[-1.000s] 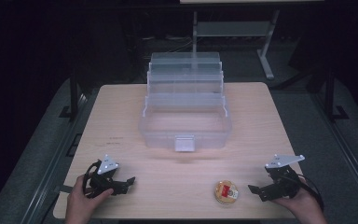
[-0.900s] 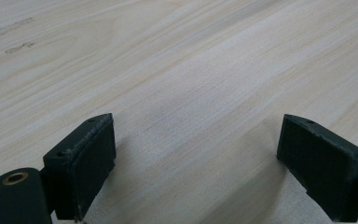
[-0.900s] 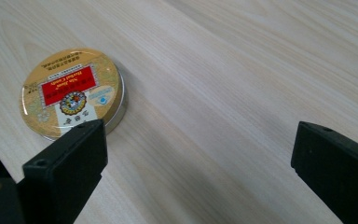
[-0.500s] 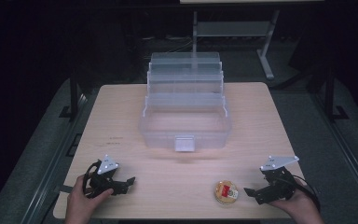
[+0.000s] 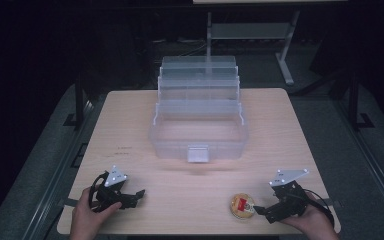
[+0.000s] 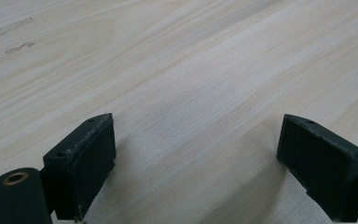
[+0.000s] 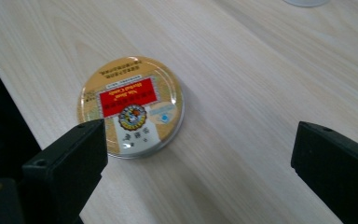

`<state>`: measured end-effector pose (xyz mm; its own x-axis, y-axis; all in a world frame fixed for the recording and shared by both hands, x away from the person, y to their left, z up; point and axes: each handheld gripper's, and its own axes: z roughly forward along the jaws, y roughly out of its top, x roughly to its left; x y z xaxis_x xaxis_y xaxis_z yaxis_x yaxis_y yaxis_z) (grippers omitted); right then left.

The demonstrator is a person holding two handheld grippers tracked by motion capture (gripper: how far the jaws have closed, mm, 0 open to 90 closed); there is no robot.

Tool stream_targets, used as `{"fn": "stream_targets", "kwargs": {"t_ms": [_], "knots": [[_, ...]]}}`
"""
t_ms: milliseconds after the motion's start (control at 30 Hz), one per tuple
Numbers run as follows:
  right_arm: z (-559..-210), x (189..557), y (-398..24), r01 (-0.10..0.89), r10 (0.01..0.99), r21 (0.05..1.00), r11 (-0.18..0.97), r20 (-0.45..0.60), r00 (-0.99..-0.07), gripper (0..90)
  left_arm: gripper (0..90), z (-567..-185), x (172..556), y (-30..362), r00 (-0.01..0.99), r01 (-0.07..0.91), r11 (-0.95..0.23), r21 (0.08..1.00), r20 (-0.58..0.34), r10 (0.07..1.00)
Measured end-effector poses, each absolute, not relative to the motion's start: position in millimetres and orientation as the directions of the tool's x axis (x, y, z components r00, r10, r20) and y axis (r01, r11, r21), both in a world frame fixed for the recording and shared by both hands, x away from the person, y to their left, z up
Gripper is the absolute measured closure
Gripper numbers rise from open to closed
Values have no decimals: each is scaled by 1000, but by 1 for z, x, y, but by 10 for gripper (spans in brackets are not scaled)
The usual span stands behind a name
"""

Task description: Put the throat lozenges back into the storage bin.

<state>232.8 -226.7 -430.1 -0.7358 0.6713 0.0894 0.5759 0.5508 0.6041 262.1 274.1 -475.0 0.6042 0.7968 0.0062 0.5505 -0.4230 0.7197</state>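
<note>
I see a small round tin (image 5: 242, 206) with a red and gold label lying flat near the front edge of the table (image 5: 190, 185). My right tongs (image 5: 258, 210) are much nearer to it than my left tongs (image 5: 139, 193), which sit far off at the other front corner. In the right gripper view the tin (image 7: 131, 106) lies just ahead and toward the left jaw, not between the jaws. It is round, so no side is longer. Both pairs of tongs are wide apart and hold nothing. I think I must slide the right tongs a bit sideways to get the tin in the middle. The big clear box (image 5: 199, 120) waits behind.
</note>
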Motion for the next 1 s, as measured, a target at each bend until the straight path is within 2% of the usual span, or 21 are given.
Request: {"fn": "stream_targets", "kwargs": {"t_ms": [1000], "knots": [[-437,234,-195,540,607,577,613,95,-789,33,106,-475,262,274,604,551,-423,720,6,797]]}}
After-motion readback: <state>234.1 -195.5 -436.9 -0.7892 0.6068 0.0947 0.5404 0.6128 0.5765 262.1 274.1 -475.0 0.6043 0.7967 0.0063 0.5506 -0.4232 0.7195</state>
